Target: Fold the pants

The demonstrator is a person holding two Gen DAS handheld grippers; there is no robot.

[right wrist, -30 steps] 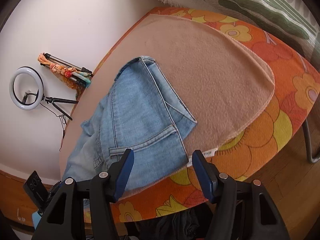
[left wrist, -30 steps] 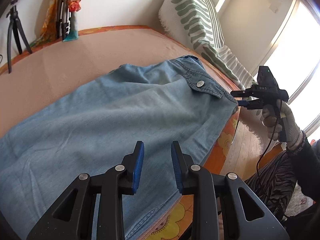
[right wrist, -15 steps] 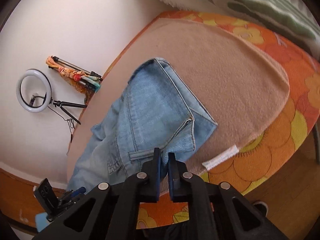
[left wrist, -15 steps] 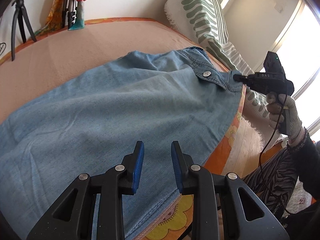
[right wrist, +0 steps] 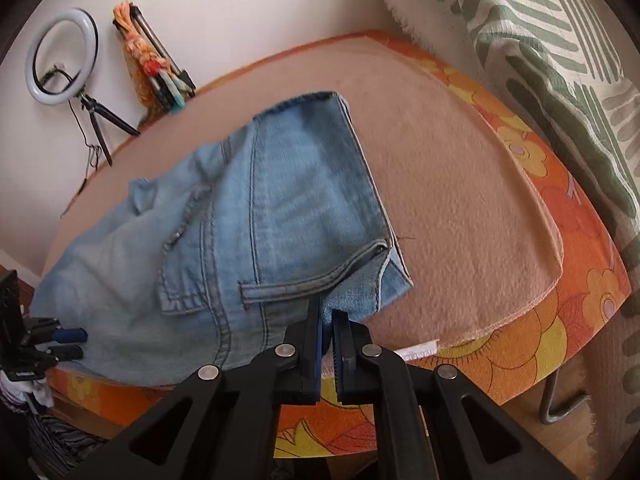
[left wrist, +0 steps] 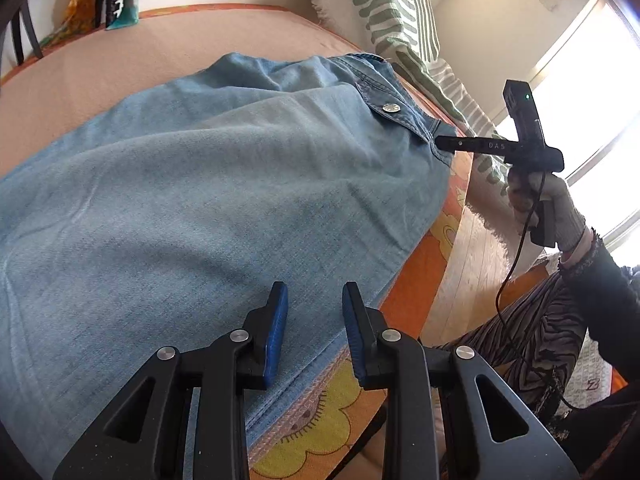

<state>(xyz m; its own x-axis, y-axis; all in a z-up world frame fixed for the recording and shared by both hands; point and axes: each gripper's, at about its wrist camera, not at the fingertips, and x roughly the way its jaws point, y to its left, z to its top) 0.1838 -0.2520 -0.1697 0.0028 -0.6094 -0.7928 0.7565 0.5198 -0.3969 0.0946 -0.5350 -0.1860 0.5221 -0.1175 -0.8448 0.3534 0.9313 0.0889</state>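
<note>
Light blue denim pants [left wrist: 208, 184] lie spread on a tan blanket [left wrist: 120, 60] over a table. My left gripper [left wrist: 314, 312] is open and empty, hovering above the pants near the table's front edge. My right gripper [right wrist: 327, 320] is shut on the pants' waistband corner [right wrist: 352, 288] and lifts it slightly; it also shows in the left wrist view [left wrist: 444, 144], pinching the waistband by the metal button [left wrist: 391, 108]. The pants [right wrist: 240, 232] show a back pocket and belt loop in the right wrist view.
An orange flowered cloth [right wrist: 560, 320] covers the table under the blanket. A striped green and white cushion [left wrist: 392, 8] stands beyond the far end. A ring light on a tripod [right wrist: 60, 60] and bundled tripods [right wrist: 152, 72] lean at the wall.
My right gripper went from wide open to shut on the waistband corner and has raised it. The left gripper has stayed open and moved slightly closer over the pants.
</note>
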